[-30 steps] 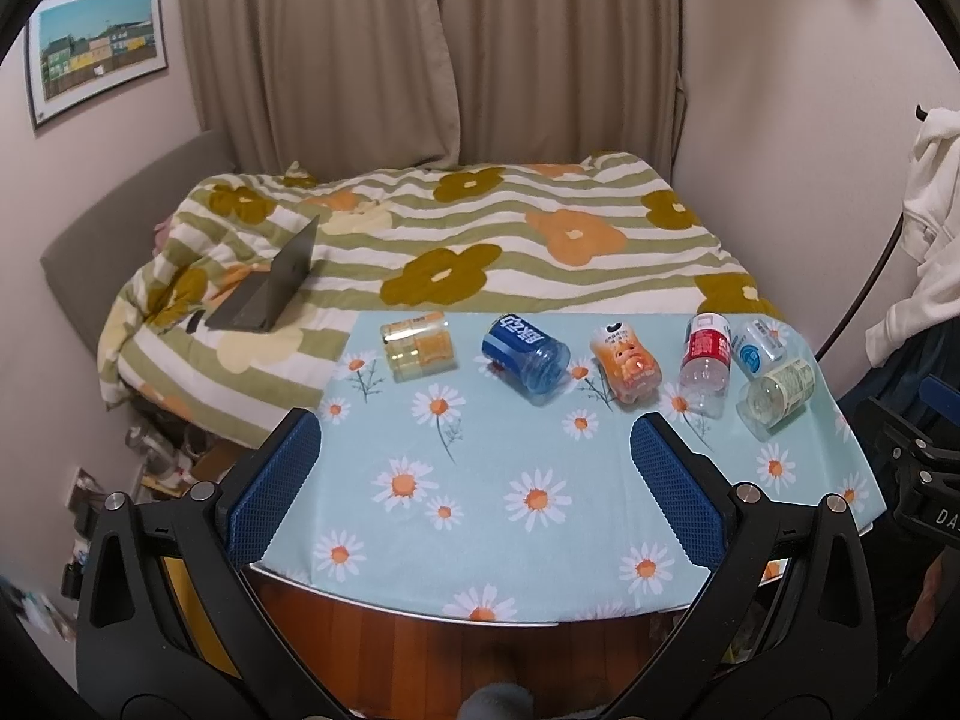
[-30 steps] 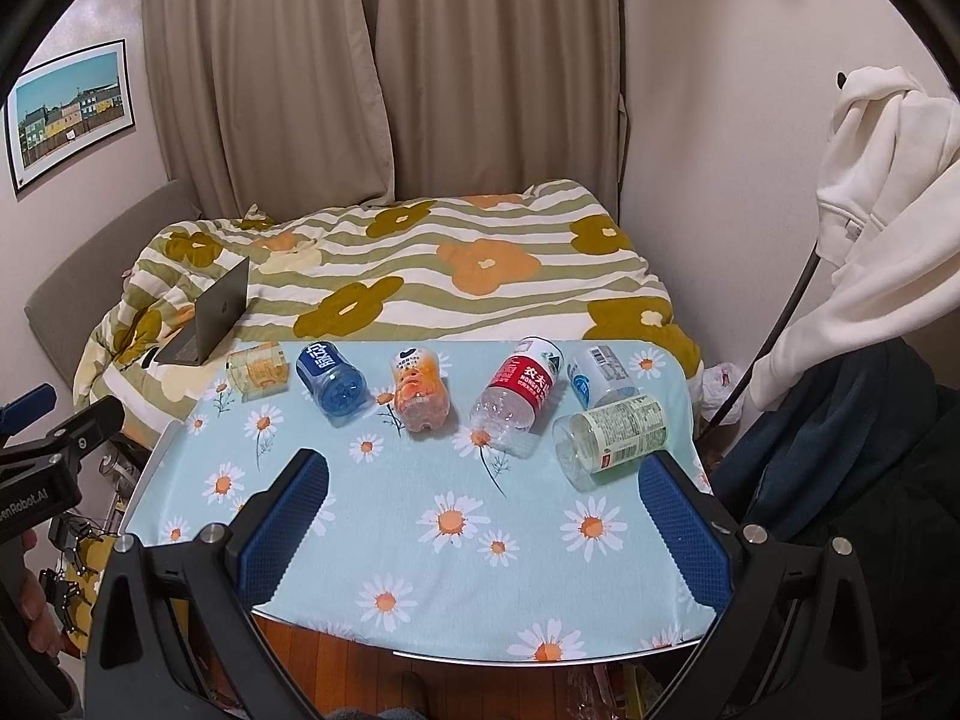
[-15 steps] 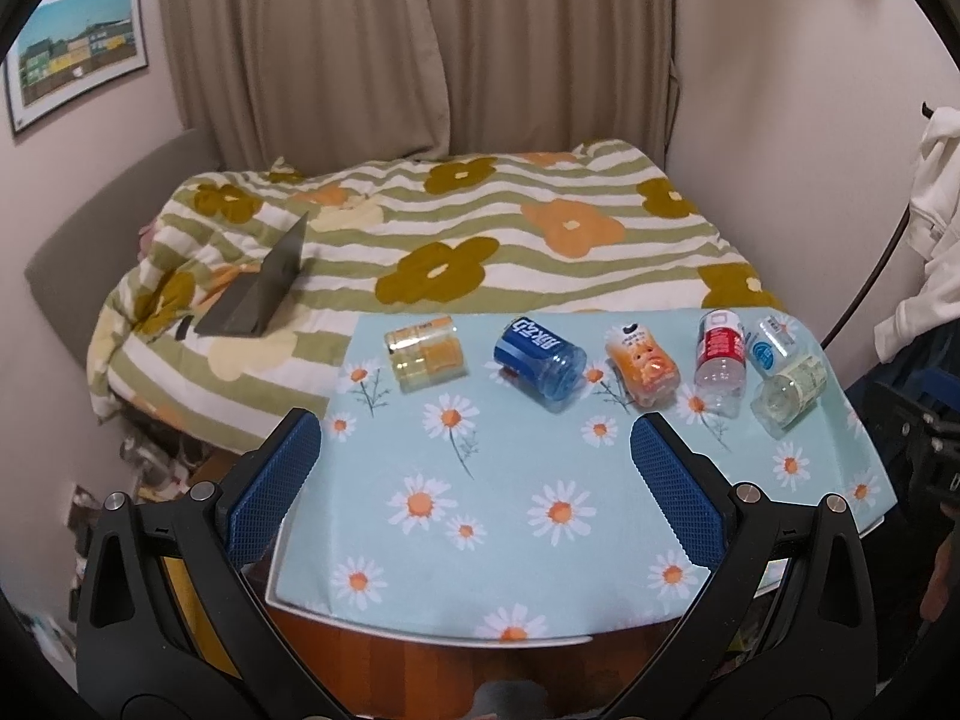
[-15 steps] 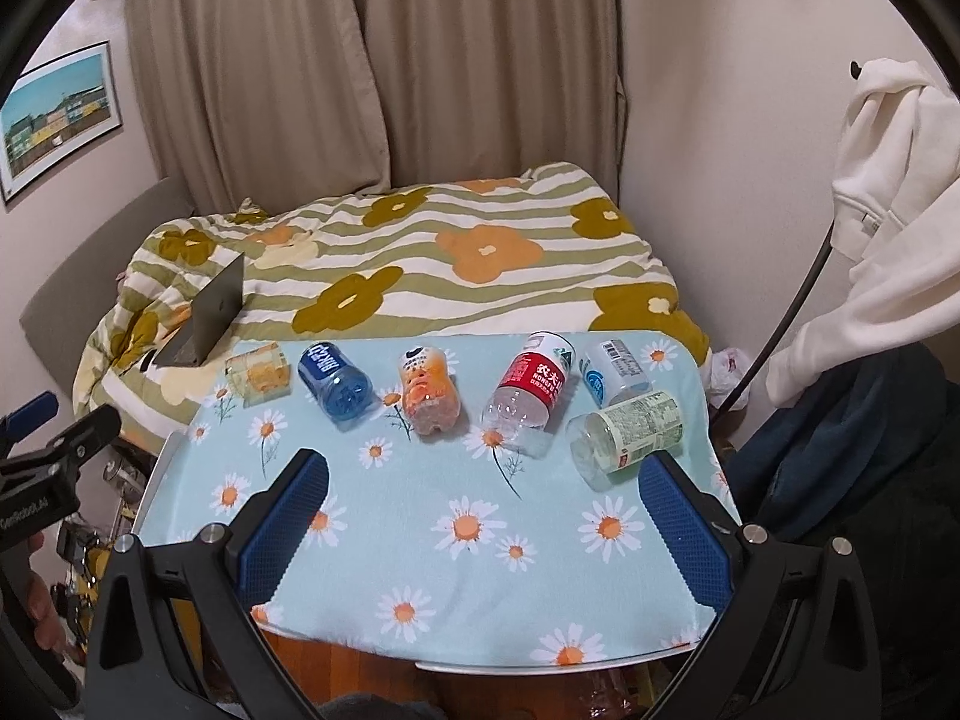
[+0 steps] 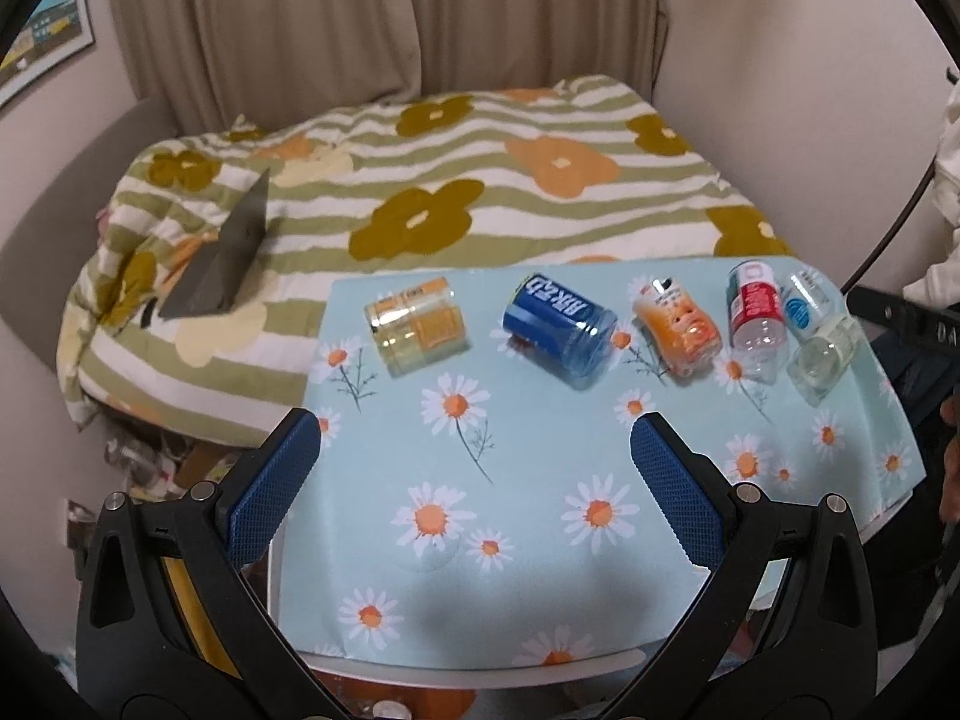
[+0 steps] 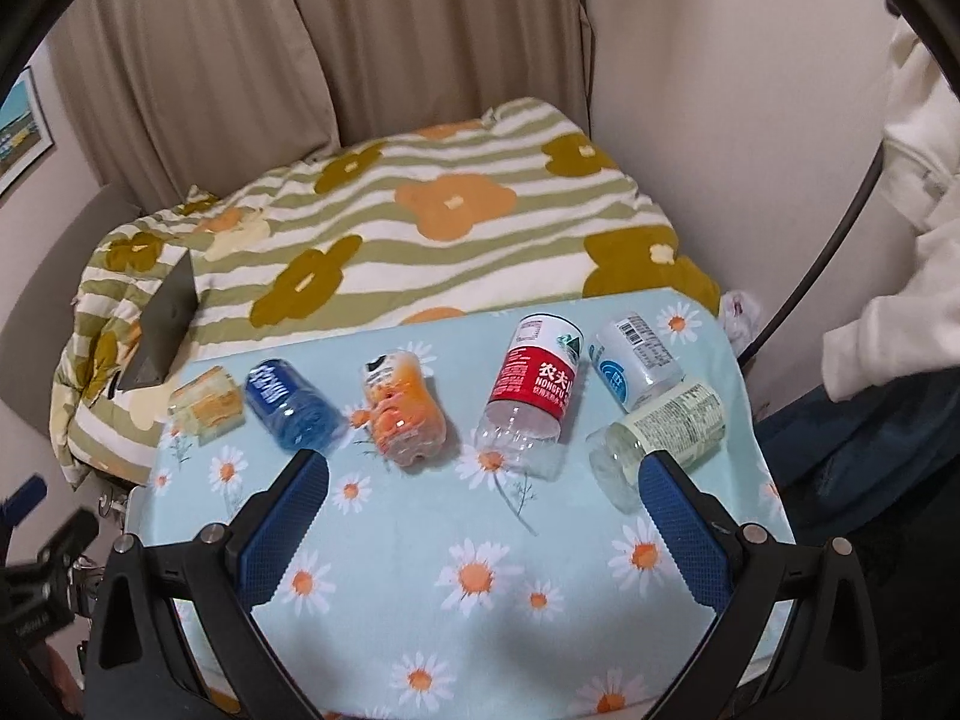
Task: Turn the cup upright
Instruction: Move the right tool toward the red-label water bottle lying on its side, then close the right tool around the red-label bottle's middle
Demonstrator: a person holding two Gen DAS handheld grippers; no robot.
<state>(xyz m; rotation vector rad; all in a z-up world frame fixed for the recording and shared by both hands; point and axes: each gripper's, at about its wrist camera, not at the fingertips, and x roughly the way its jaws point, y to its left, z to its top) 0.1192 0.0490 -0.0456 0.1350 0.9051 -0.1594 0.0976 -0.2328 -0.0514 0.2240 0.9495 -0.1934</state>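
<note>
Several cut-bottle cups lie on their sides in a row along the table's far edge: a yellow one (image 5: 418,324) (image 6: 207,404), a blue one (image 5: 559,328) (image 6: 292,406), an orange one (image 5: 678,330) (image 6: 402,411), a red-labelled one (image 5: 755,311) (image 6: 531,394), a white-and-blue one (image 5: 807,303) (image 6: 636,360) and a pale green one (image 5: 825,351) (image 6: 660,438). My left gripper (image 5: 474,480) is open and empty above the table's near left part. My right gripper (image 6: 483,510) is open and empty, short of the red and green cups.
The table wears a light blue daisy cloth (image 5: 540,510) (image 6: 456,588). Behind it is a bed with a striped flower quilt (image 5: 450,192) and a laptop (image 5: 222,264). A white garment (image 6: 900,228) hangs at the right. The other gripper shows at the left edge (image 6: 36,546).
Both grippers have moved forward and down toward the table; the cups look larger and closer. Both stay open. No cup has moved.
</note>
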